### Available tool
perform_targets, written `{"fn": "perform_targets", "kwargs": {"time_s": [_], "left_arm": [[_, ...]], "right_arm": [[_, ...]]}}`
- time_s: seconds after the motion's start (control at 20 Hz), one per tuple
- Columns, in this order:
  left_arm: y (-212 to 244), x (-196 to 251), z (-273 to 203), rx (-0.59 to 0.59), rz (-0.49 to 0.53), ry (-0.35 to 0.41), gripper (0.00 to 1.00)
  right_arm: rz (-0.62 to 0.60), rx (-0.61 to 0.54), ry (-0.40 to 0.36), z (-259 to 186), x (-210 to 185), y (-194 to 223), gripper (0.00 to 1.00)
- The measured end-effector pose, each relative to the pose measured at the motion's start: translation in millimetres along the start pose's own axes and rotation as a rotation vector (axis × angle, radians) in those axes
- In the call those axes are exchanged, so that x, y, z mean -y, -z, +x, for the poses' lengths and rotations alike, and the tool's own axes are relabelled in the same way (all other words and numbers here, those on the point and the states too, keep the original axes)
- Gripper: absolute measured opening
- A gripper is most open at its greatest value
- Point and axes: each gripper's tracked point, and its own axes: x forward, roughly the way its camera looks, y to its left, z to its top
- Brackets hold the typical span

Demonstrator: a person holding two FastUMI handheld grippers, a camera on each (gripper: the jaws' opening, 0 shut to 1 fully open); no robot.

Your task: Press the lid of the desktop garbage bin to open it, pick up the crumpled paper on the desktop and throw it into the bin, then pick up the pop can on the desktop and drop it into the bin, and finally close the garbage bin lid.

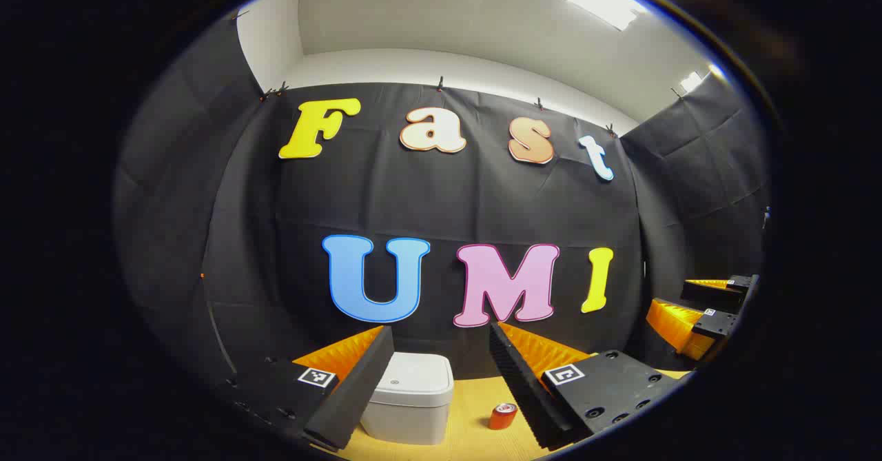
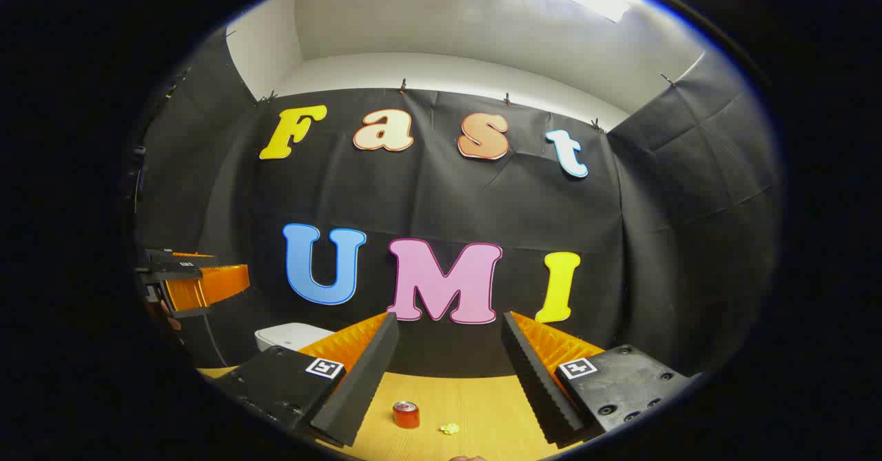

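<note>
Bin (image 1: 412, 399) lid down — both grippers open.

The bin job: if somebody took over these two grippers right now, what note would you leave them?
Left gripper: open, holding nothing, raised facing the garbage bin.
Right gripper: open, holding nothing, above the desktop.
Bin lid is shut. Pop can stands upright on the desktop, crumpled paper lies beside it, apart.
Done: nothing yet.
Left: press the lid open, bin the paper, bin the can, close the lid.
</note>
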Motion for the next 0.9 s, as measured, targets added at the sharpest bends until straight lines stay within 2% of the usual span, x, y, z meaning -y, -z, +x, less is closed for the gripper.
{"fn": "perform_targets", "kwargs": {"time_s": [0.9], "left_arm": [[5, -1, -1, -0.004, -0.005, -0.028, 0.94]], "right_arm": [[-0.008, -0.008, -0.002, -1, 14, 2, 0.96]]}}
